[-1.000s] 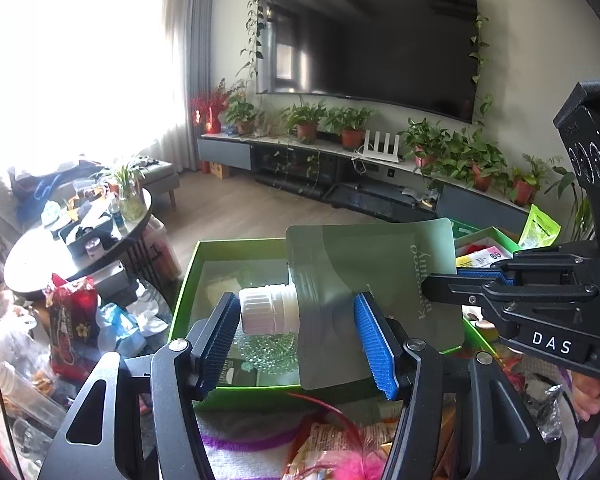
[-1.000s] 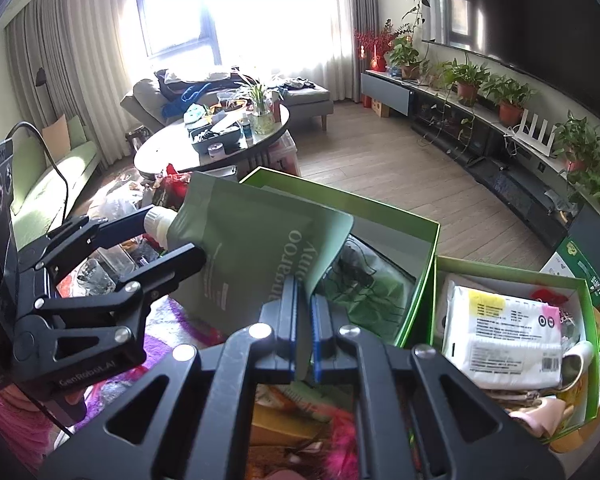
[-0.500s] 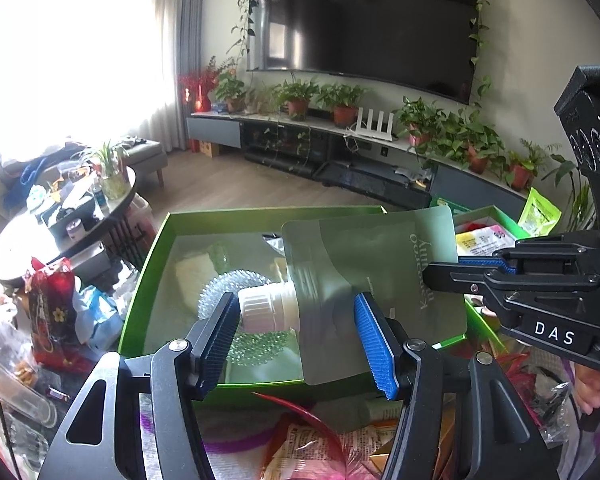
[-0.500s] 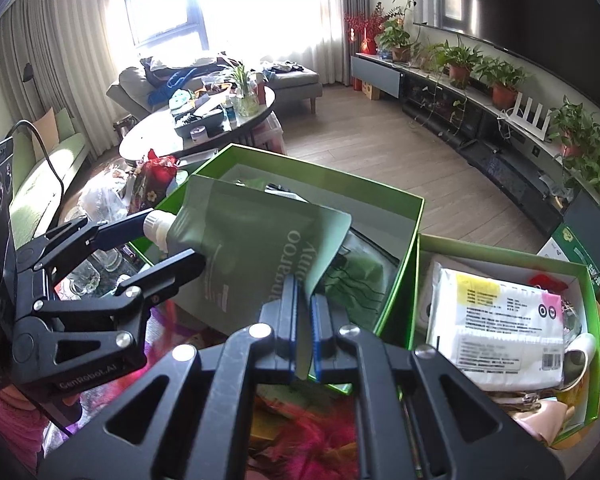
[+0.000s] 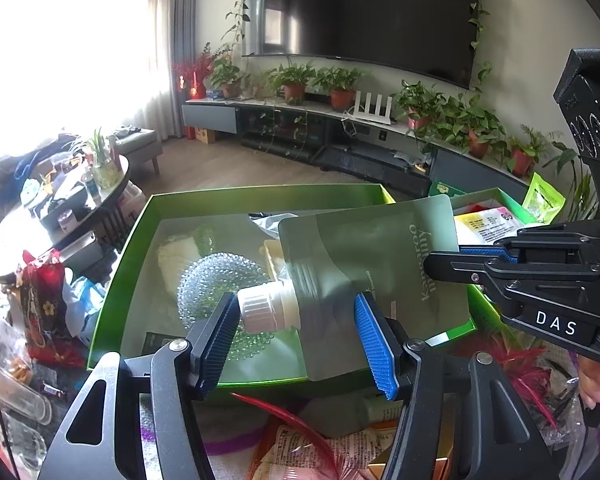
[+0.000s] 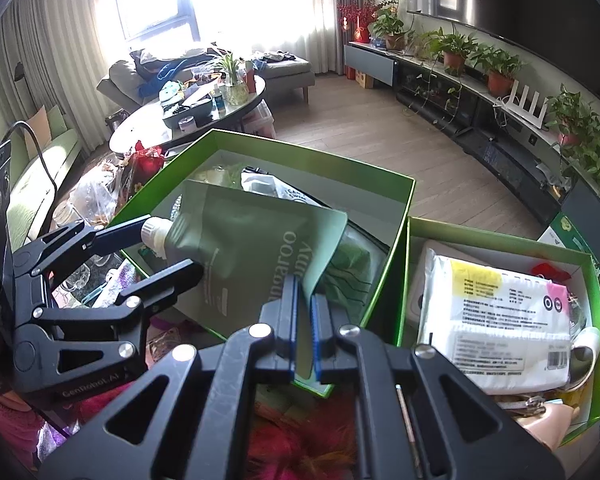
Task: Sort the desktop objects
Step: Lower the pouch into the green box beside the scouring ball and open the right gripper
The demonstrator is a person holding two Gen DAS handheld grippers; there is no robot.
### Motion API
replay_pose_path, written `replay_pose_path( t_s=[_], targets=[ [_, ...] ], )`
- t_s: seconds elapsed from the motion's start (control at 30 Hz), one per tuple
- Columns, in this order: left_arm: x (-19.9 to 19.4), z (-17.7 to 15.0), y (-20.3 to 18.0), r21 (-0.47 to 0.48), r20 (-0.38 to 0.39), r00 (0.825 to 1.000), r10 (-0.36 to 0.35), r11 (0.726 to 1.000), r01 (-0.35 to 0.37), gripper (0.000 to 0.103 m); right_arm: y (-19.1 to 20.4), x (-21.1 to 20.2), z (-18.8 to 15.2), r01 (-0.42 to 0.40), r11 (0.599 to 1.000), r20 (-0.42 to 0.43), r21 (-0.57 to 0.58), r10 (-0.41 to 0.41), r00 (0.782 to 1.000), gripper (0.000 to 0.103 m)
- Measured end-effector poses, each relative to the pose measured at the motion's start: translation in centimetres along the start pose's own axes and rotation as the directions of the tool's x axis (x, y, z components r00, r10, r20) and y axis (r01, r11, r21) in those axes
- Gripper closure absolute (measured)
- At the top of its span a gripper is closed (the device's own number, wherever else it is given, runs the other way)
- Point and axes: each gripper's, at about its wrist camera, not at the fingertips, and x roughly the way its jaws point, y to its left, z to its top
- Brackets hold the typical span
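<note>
A flat green refill pouch [image 5: 372,276] with a white screw cap [image 5: 260,306] hangs over an open green box [image 5: 260,196]. My left gripper [image 5: 300,340] stands around the pouch's cap end, jaws wide, and whether the pads touch it is unclear. My right gripper [image 6: 304,320] is shut on the pouch's [image 6: 252,260] far edge and holds it up. It also shows in the left wrist view [image 5: 500,264]. The box [image 6: 312,152] holds a clear spiky ball [image 5: 216,280] and other small items.
A second green box [image 6: 500,236] to the right holds a white tissue pack [image 6: 496,320]. Snack packets and a red feather [image 5: 300,432] lie in front of the boxes. A cluttered round coffee table [image 6: 188,112] stands beyond.
Both grippers have carried the pouch forward and lower over the open green box. The grip on the pouch is unchanged.
</note>
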Motion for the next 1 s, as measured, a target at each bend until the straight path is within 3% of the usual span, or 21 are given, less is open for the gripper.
replay_pose_path(
  t_s=[0.77, 1.0],
  targets=[
    [2.2, -0.4, -0.5, 0.009, -0.040, 0.999, 0.005, 1.000, -0.005, 0.043, -1.1, 1.4, -0.3, 0.023, 0.999, -0.032, 0.040, -0.021, 0.999, 0.093],
    [2.3, -1.0, -0.6, 0.020, -0.055, 0.998, -0.003, 1.000, 0.004, 0.043, -1.4, 1.9, -0.9, 0.037, 0.999, -0.059, 0.032, -0.035, 0.998, 0.087]
  ],
)
